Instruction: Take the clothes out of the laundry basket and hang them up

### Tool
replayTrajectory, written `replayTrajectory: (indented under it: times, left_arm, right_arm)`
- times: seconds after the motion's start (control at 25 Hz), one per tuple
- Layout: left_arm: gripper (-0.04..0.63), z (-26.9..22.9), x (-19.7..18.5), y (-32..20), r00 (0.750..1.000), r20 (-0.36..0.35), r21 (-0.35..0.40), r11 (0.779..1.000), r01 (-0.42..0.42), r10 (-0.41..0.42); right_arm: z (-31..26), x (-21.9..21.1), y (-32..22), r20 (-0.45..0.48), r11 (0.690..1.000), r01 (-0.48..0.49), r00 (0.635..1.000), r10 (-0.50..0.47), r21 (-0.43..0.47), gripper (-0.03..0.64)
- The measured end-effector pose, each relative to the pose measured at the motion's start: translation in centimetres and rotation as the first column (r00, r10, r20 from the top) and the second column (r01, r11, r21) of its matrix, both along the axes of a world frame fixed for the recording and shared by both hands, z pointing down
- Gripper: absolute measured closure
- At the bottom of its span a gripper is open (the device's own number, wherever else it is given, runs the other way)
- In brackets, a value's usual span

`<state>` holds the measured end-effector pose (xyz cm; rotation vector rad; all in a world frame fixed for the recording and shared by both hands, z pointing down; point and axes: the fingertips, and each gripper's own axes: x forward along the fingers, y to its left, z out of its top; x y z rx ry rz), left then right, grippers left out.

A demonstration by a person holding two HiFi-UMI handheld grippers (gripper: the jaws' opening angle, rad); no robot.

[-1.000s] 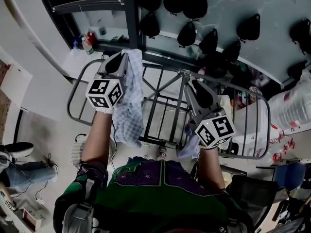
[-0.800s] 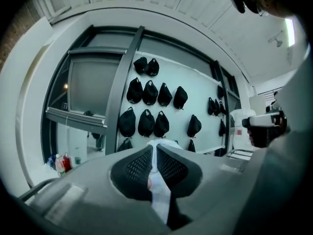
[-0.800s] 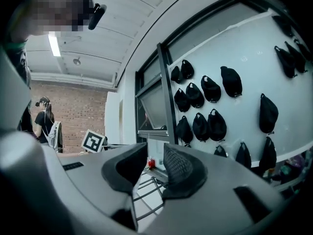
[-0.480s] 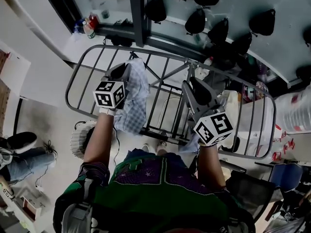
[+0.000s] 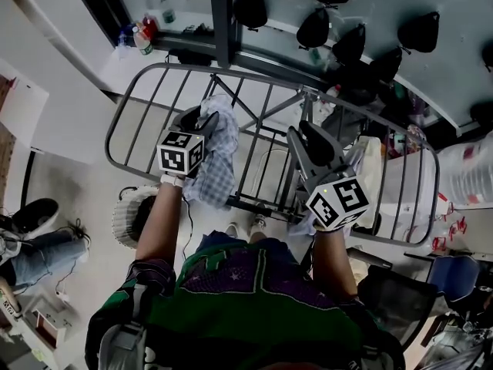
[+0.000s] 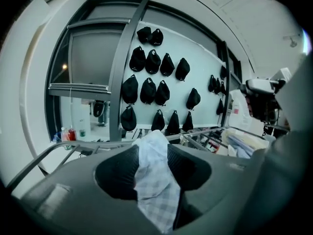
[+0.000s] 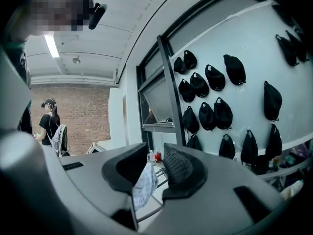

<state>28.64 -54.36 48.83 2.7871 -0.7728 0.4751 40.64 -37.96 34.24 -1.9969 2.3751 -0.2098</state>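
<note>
A blue-and-white checked cloth (image 5: 216, 168) hangs over the bars of the grey drying rack (image 5: 131, 99). My left gripper (image 5: 202, 118) is at the cloth's top end. Its jaws have just been opening, and the cloth (image 6: 154, 190) lies loose between the parted pads. To the right, my right gripper (image 5: 304, 133) hovers level over the rack's middle bars. In the right gripper view its jaws (image 7: 155, 155) stand partly apart, with the checked cloth (image 7: 144, 185) and rack bars showing through the gap. A pale bit of fabric (image 5: 302, 226) shows under the right hand; what holds it is hidden.
Black caps (image 5: 350, 45) hang on the wall beyond the rack. Bottles (image 5: 142, 37) stand on a ledge at the far left. A white round basket (image 5: 127, 218) sits on the floor by my left arm. White bags (image 5: 470, 168) are at the right, and a person's legs (image 5: 31, 245) at the left edge.
The left gripper came down with the checked cloth, which now lies over the rack bars, and its jaws have parted. The right gripper sank a little.
</note>
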Motion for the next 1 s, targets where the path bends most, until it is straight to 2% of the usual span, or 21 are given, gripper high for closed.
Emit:
replayTrajectory:
  times: [0.12, 0.32, 0.68, 1.0]
  left_arm:
    - [0.408, -0.6, -1.4, -0.4, 0.999, 0.024, 0.043, 0.999, 0.032, -0.033]
    - [0.408, -3.2, -3.5, -0.9, 0.998, -0.006, 0.106, 0.992, 0.064, -0.064]
    - [0.408, -5.3, -6.8, 0.9, 0.995, -0.071, 0.111, 0.991, 0.071, -0.064]
    - [0.408, -6.4, -8.9, 3.6, 0.993, -0.116, 0.119, 0.992, 0.043, -0.029]
  right_arm:
    - [0.0, -0.8, 0.2, -0.005, 1.0, 0.007, 1.0, -0.007, 0.002, 0.526]
    - [-0.3, -1.8, 0.7, -0.003, 1.0, -0.002, 1.0, 0.002, 0.004, 0.526]
    - [-1.6, -5.3, 1.7, -0.017, 0.999, 0.013, 1.0, -0.012, 0.031, 0.526]
    - [-2.3, -7.7, 4.7, -0.037, 0.999, -0.029, 0.999, 0.03, 0.039, 0.526]
